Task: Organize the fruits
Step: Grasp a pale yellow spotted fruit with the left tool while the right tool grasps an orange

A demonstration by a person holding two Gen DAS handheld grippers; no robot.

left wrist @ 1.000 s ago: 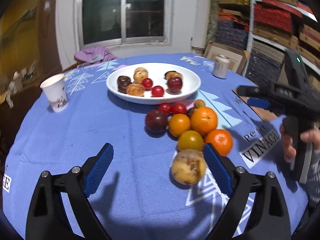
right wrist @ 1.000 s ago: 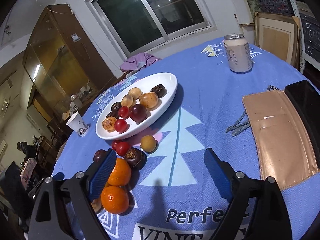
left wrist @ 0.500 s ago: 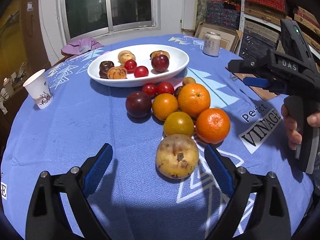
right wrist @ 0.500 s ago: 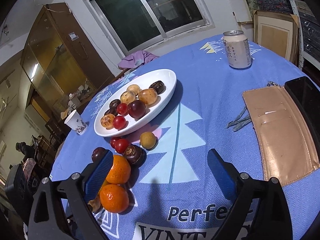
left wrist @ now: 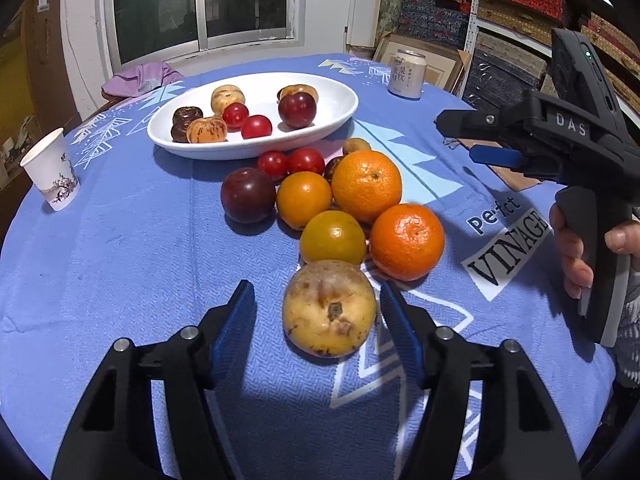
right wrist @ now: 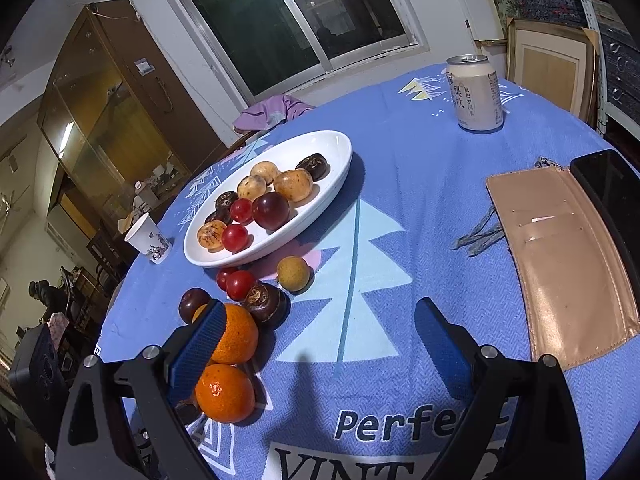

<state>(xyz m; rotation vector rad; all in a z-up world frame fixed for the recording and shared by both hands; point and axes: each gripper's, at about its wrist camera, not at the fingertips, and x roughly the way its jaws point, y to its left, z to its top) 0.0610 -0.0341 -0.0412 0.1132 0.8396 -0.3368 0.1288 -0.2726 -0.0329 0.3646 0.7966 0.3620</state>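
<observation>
The left gripper (left wrist: 318, 312) points down at a blemished yellow fruit (left wrist: 329, 309) lying on the blue tablecloth (left wrist: 132, 248) of the round tabletop. Its jaws are closing with the fruit between them: the right blue pad sits just beside the fruit's skin, and a gap shows between the left pad and the fruit, so the fruit is not yet clamped.

Just beyond the yellow fruit lies a cluster of loose fruit: a yellow-orange fruit (left wrist: 333, 237) touching it, a mandarin (left wrist: 407, 241) to the right, a larger orange (left wrist: 366, 185), a smaller orange fruit (left wrist: 304, 199), a dark plum (left wrist: 248, 195), two cherry tomatoes (left wrist: 291, 162) and a small tan fruit (left wrist: 357, 145) near the dish. The white oval dish (left wrist: 340, 98) behind the cluster holds another dark plum (left wrist: 297, 109), two red tomatoes, and several brown and tan fruits.

The right gripper (right wrist: 320, 344) hovers over bare cloth with its jaws wide apart and nothing between them; in the left wrist view a hand (left wrist: 576, 252) holds its handle. In its own view the left pad overlaps the oranges. A drink can (right wrist: 475, 92) stands at the far edge, a paper cup (left wrist: 51, 170) at the left, and a tan wallet (right wrist: 560, 256) beside a dark phone (right wrist: 612, 184) at the right.
</observation>
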